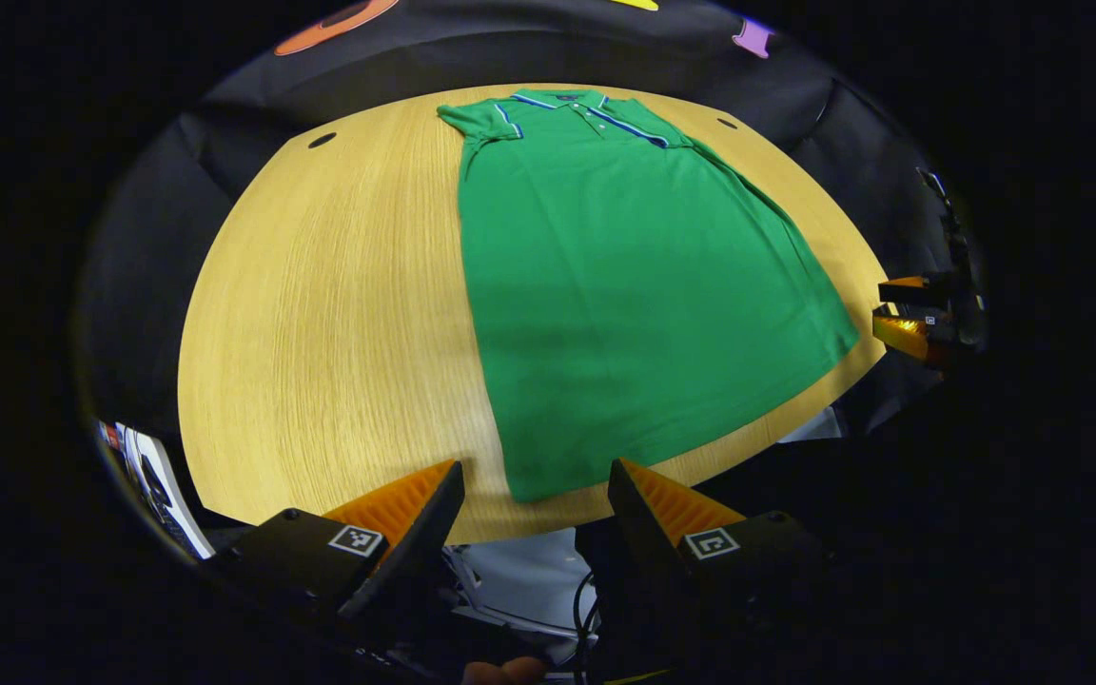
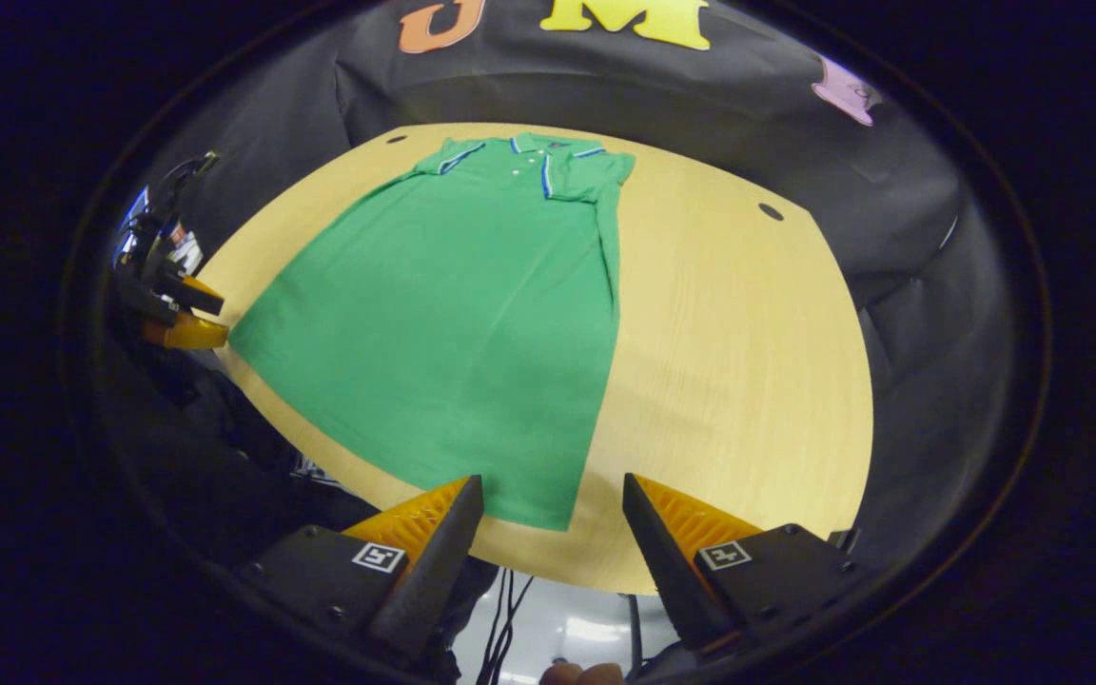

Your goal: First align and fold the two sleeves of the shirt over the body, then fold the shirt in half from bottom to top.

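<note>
On table [image 1: 320, 314]: shirt [image 1: 624, 304] flat, sleeves folded | both grippers' jaws apart

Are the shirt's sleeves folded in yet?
Yes, apparently: the green shirt lies flat on the table, sleeves tucked over the body near the collar. The bottom-to-top fold is not done.

Light wooden table [image 1: 339, 314] with dark round holes [image 1: 322, 140], pale floor [image 2: 557, 618] beneath its near edge.

The shirt [image 1: 624, 285] is matt knit cloth, smooth and nearly unwrinkled, with a ribbed collar [image 1: 557, 100] at twelve o'clock. The table [image 1: 339, 314] beneath looks like pale wood with fine straight grain and a soft satin sheen. The floor [image 2: 557, 628] at six o'clock looks glossy.
</note>
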`<state>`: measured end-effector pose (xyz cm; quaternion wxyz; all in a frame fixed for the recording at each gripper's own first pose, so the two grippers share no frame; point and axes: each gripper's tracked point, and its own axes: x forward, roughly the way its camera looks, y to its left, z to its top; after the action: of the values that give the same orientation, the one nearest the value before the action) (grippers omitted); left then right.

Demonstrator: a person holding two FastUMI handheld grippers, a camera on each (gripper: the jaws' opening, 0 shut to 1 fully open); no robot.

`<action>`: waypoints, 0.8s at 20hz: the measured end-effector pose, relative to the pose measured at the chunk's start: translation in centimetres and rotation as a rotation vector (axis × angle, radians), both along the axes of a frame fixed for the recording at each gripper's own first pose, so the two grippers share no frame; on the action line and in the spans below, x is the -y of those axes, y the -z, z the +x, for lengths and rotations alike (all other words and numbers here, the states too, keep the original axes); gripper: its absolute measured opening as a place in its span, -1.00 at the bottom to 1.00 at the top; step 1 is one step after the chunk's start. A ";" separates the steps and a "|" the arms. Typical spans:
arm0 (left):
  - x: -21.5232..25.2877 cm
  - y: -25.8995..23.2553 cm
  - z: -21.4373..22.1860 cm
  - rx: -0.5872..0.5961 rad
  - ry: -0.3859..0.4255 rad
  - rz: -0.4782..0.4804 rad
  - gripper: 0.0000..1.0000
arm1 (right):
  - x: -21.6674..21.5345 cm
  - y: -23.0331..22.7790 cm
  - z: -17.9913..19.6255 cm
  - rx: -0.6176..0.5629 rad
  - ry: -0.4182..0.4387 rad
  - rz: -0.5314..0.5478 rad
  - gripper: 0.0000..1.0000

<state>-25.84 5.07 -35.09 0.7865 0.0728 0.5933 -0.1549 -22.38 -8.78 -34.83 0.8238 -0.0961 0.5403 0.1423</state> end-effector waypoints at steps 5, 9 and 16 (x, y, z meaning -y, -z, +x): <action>0.0 1.3 0.0 -0.019 0.011 0.019 0.97 | -0.5 1.8 0.2 -0.023 -0.006 -0.006 0.92; -0.4 2.6 -1.1 -0.068 0.005 0.050 0.98 | -0.4 3.2 -0.2 -0.050 -0.034 -0.029 0.92; 0.0 2.7 -0.8 -0.036 0.019 0.065 0.95 | -1.4 4.1 -0.8 -0.100 -0.078 0.005 0.75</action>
<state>-26.63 5.08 -37.76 0.7716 0.1011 0.6113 -0.1441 -23.23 -7.33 -38.98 0.7899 -0.1078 0.5762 0.1800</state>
